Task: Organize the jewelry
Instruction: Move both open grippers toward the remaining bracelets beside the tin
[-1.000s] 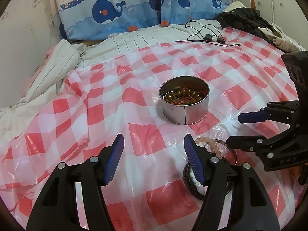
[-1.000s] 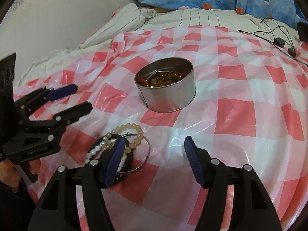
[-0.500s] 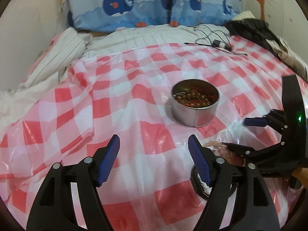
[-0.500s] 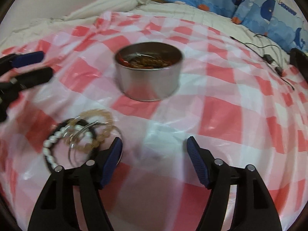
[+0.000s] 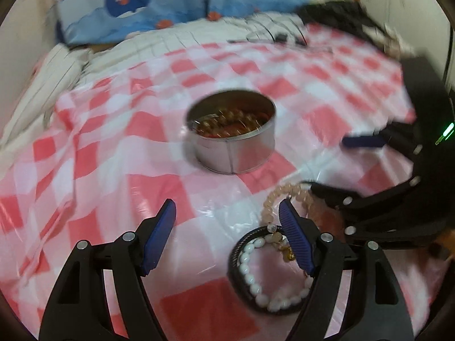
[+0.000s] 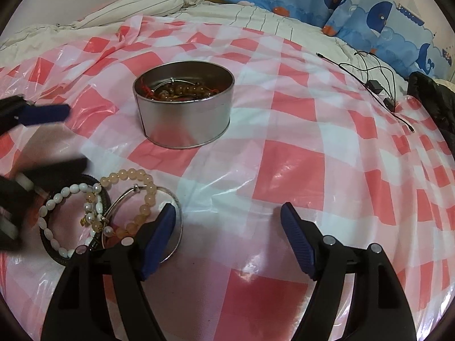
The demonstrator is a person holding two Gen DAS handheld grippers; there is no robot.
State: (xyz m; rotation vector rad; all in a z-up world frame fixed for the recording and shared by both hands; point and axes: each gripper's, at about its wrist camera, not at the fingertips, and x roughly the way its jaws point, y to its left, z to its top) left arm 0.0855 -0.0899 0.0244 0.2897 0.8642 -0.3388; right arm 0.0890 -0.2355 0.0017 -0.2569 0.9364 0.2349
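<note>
A round silver tin (image 5: 231, 153) (image 6: 184, 119) holding beaded jewelry sits mid-cloth. In front of it lies a pile of bracelets: white pearl beads (image 5: 250, 267) (image 6: 57, 207), peach beads (image 5: 273, 199) (image 6: 136, 187), a silver bangle (image 6: 177, 207) and a black band (image 5: 236, 258). My left gripper (image 5: 227, 233) (image 6: 57, 142) hovers open, its right finger over the pile, nothing between the pads. My right gripper (image 6: 227, 236) (image 5: 341, 167) is opening wider just right of the pile, its left finger over the bangle, with only cloth between the jaws.
A red-and-white checked plastic cloth (image 6: 298, 156) covers the bed. Whale-print pillows (image 6: 369, 14) line the back. Black cables (image 6: 375, 85) and dark clothing (image 6: 432, 102) lie at the far right. A striped blanket (image 6: 136, 8) is bunched at the left.
The left gripper has dropped lower and closer to the bracelet pile and the tin. The right view has swung right, so the pile now sits left of its jaws. Both jaws stand slightly wider.
</note>
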